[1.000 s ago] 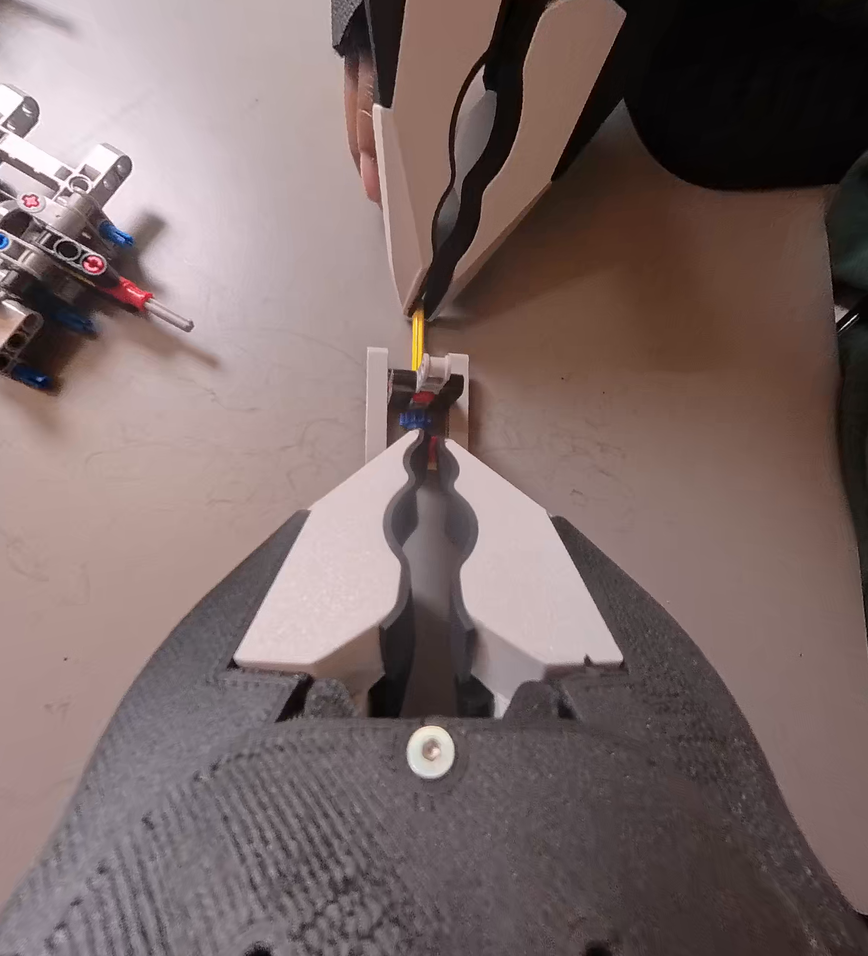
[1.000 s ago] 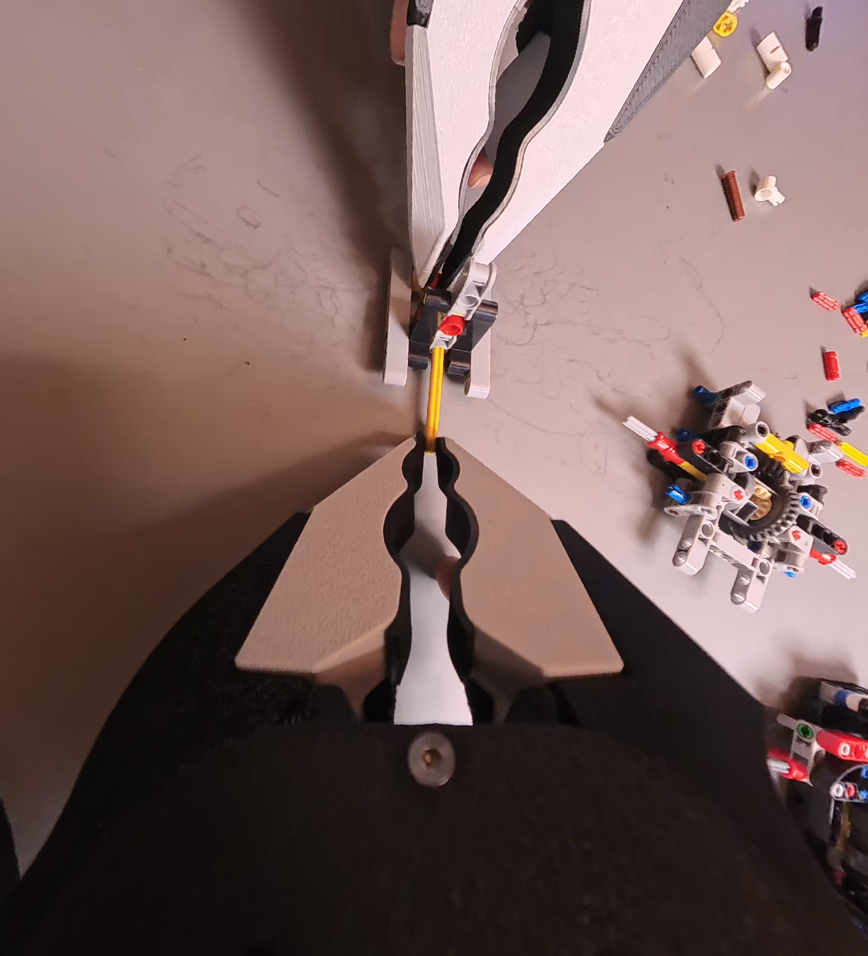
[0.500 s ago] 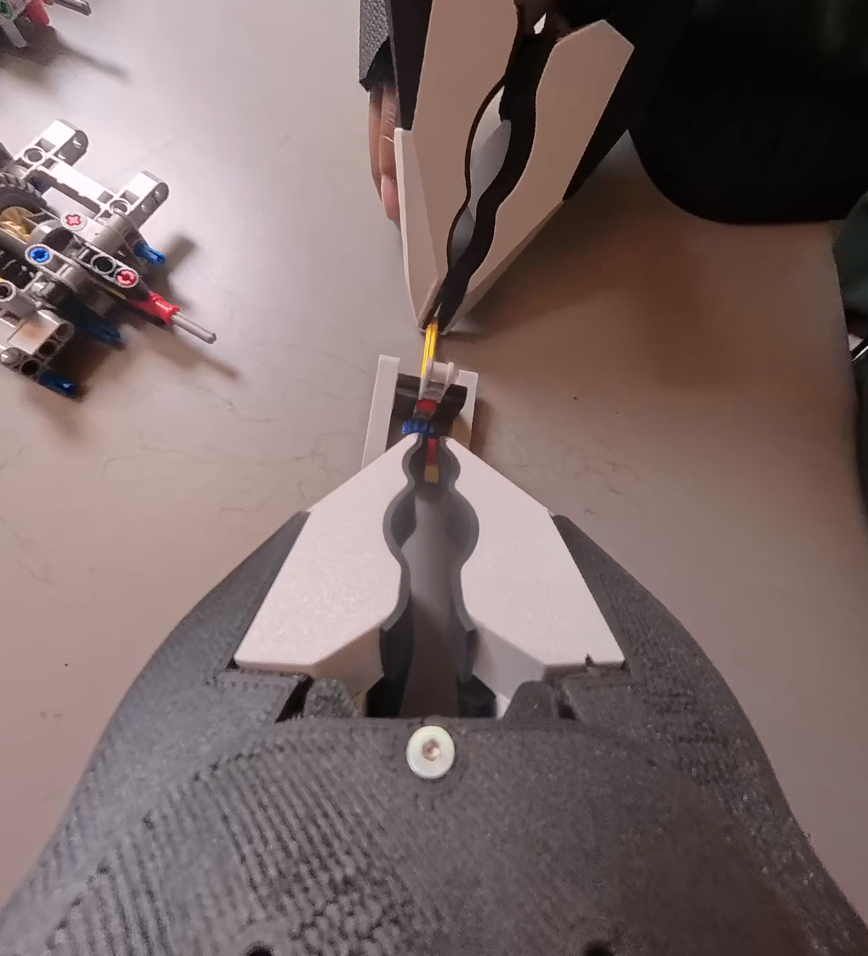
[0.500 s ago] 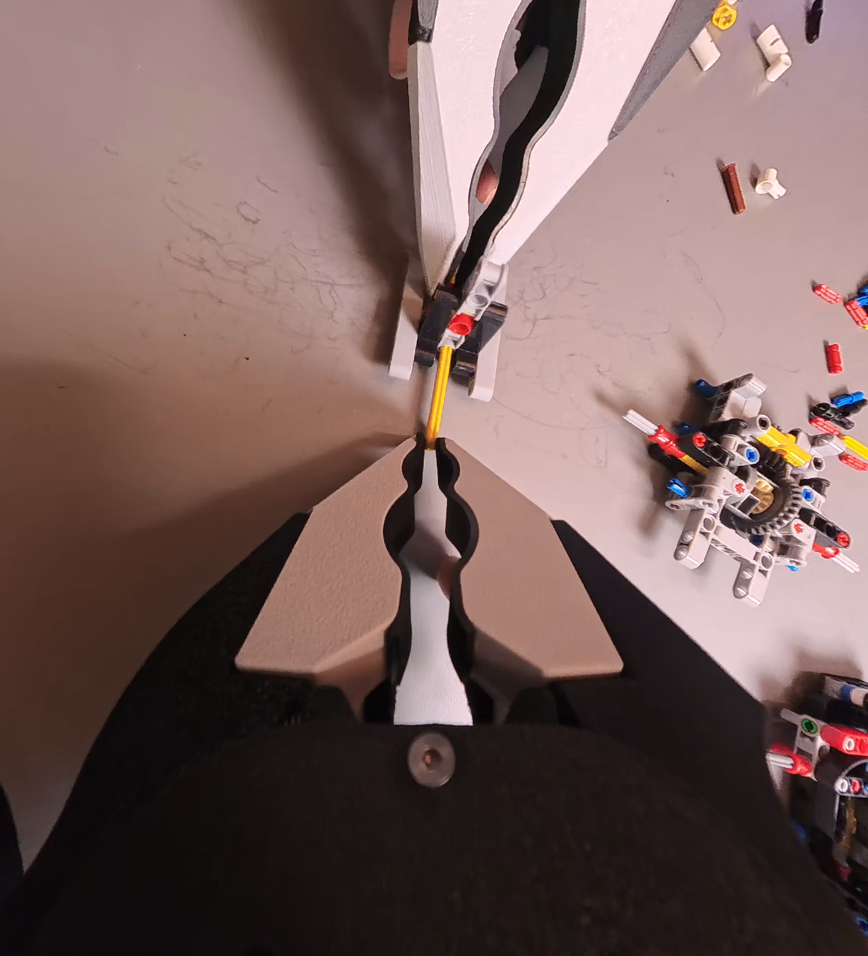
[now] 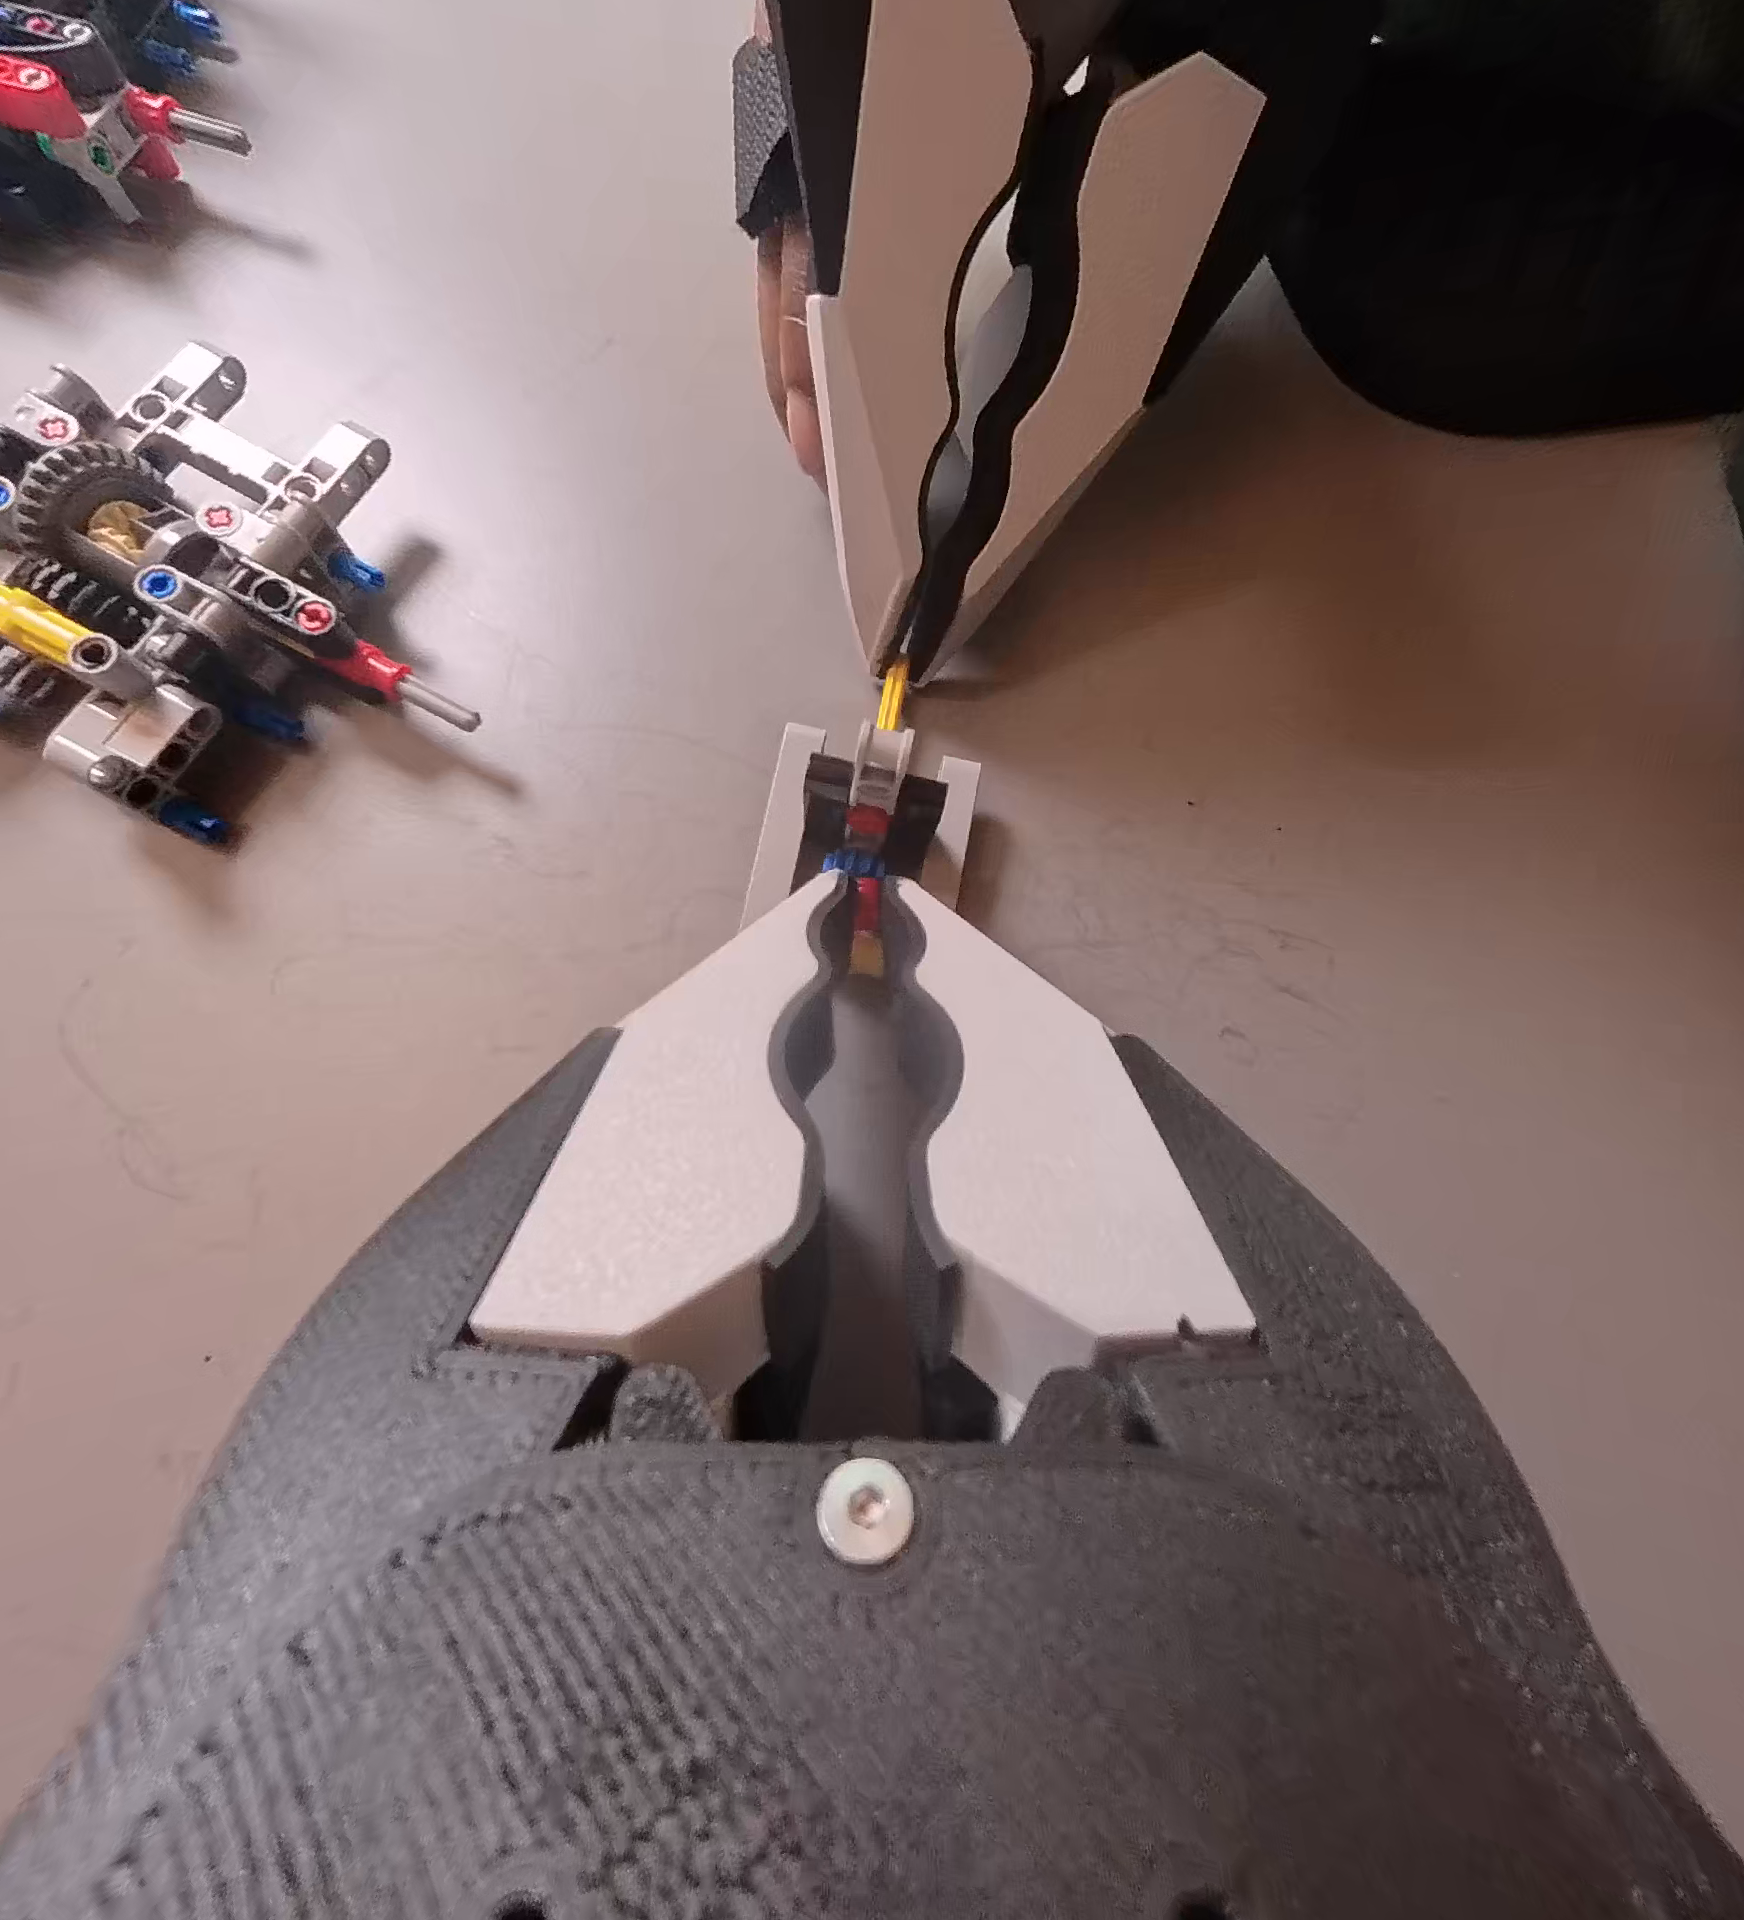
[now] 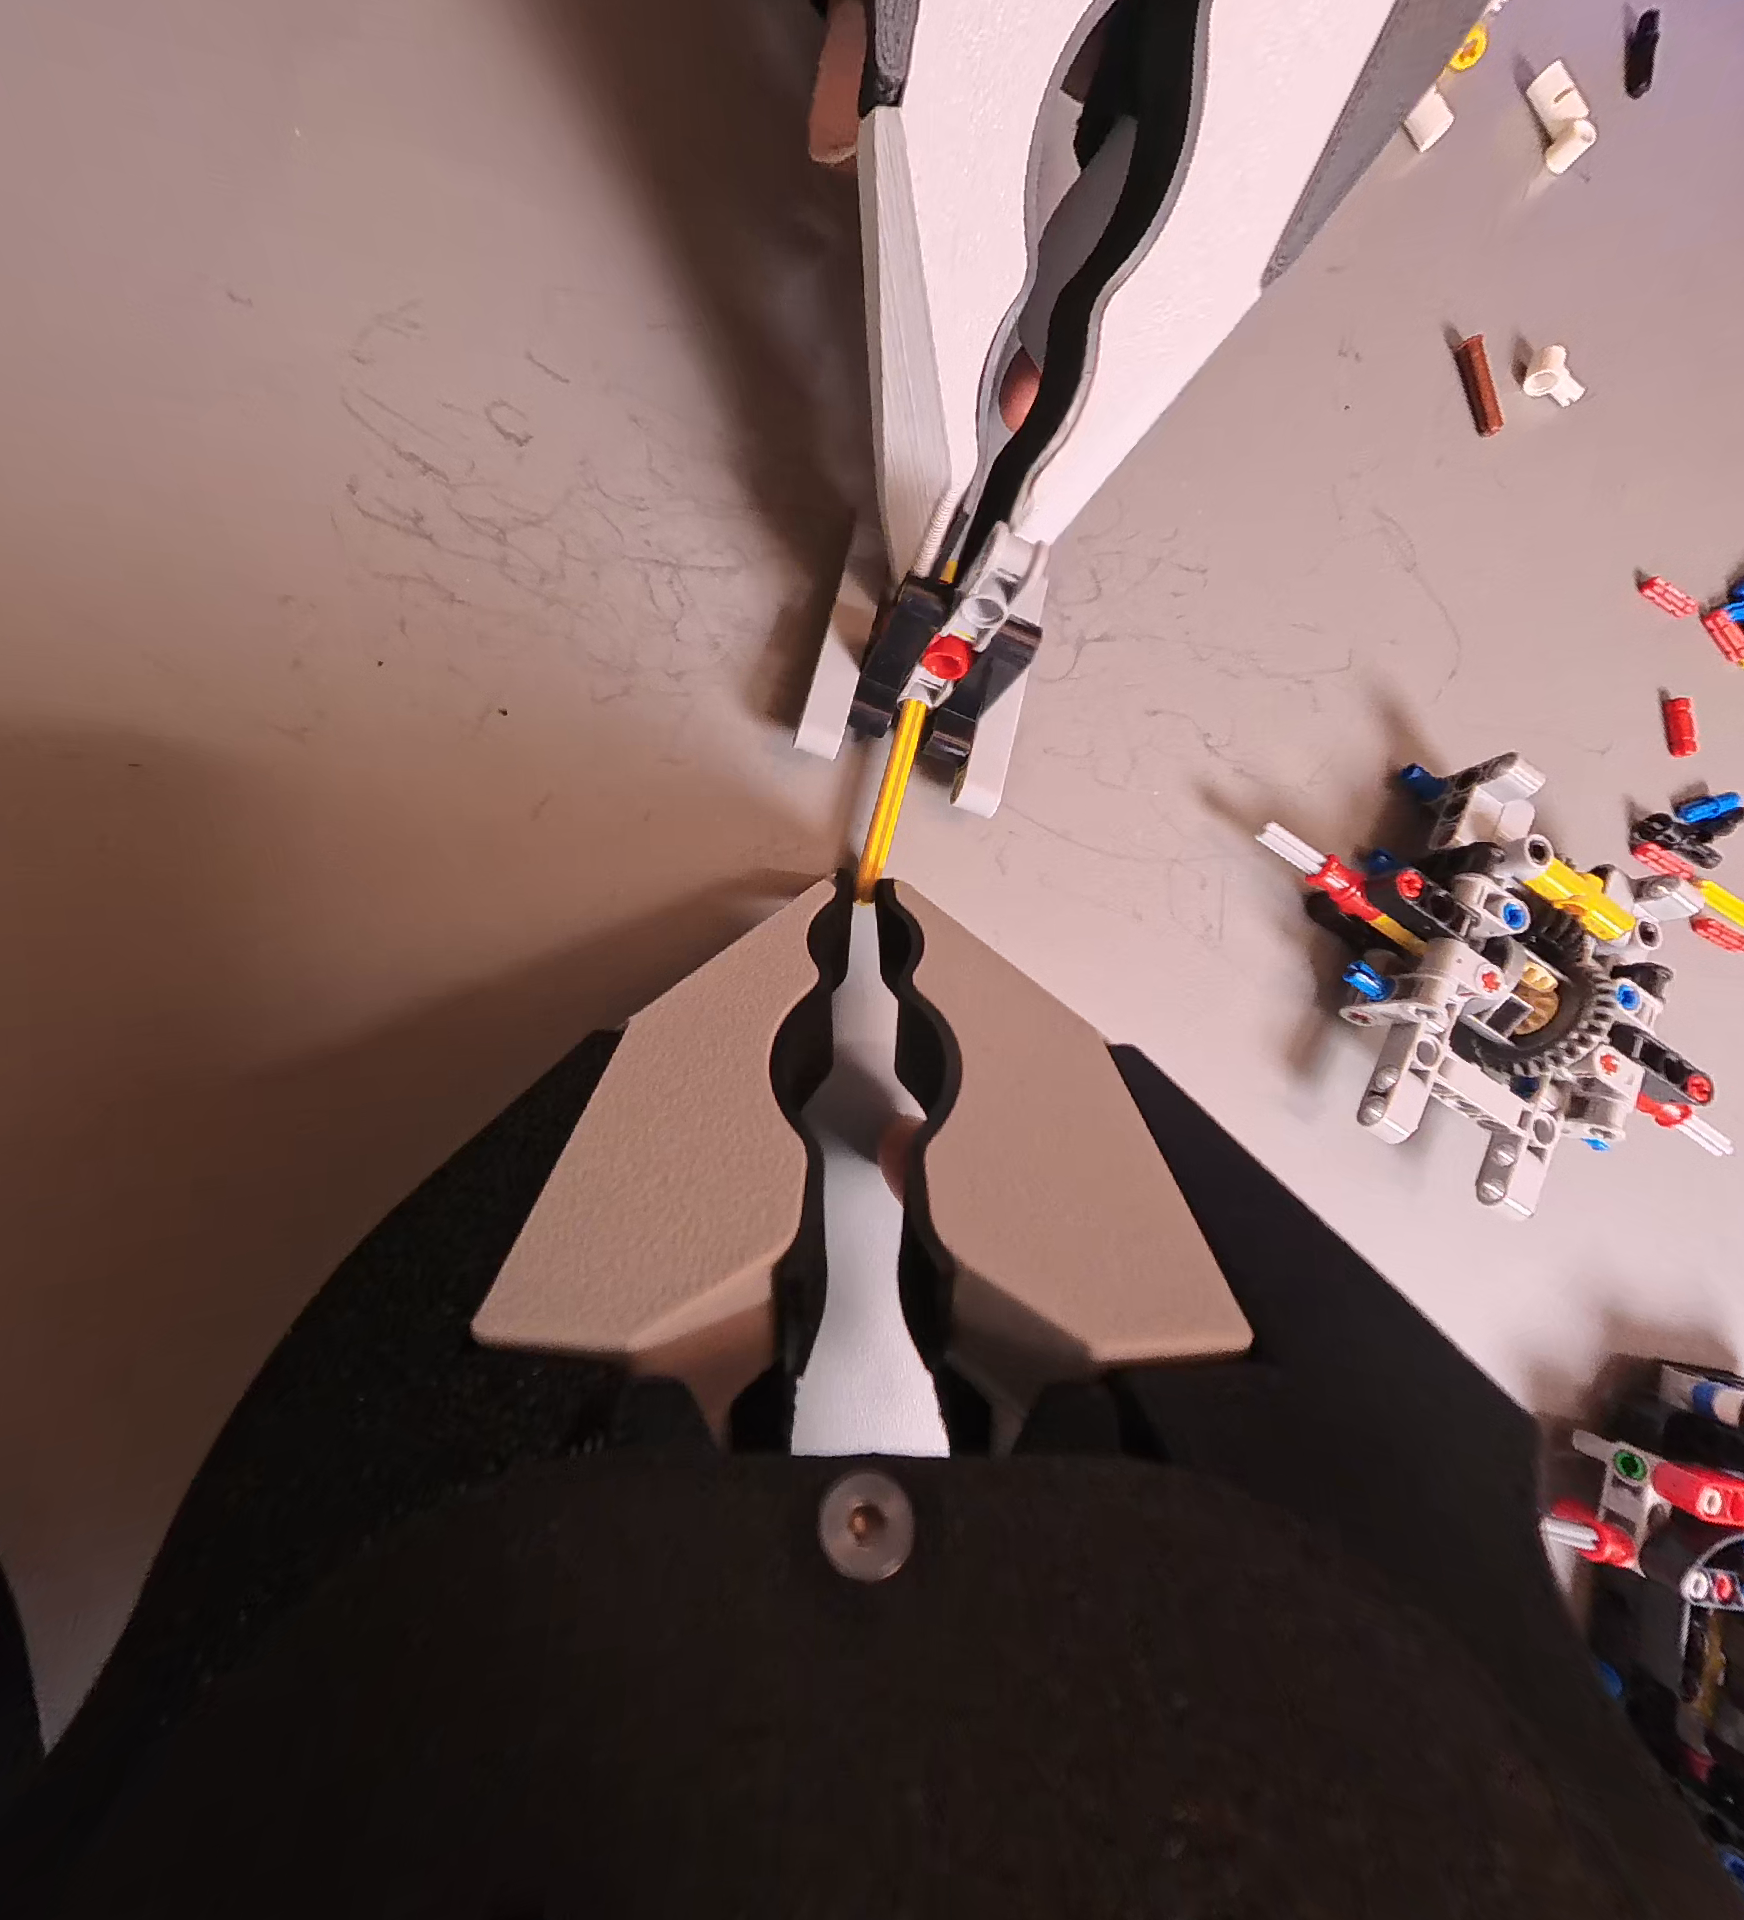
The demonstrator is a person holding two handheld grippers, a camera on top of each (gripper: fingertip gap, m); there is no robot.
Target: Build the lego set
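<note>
Scuffed grey tabletop (image 6: 432,520) strewn with toy building parts, over which a small black-and-grey assembly (image 6: 951,644) is gripped by the left gripper (image 5: 863,894) while its yellow axle (image 6: 889,800) is pinched by the right gripper (image 6: 863,894), seemingly bracing both ends.

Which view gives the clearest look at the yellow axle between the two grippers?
The right wrist view: the yellow axle shows almost full length, from the right gripper up to the small assembly. The left wrist view shows only a short stub, the rest hidden behind that assembly.
</note>
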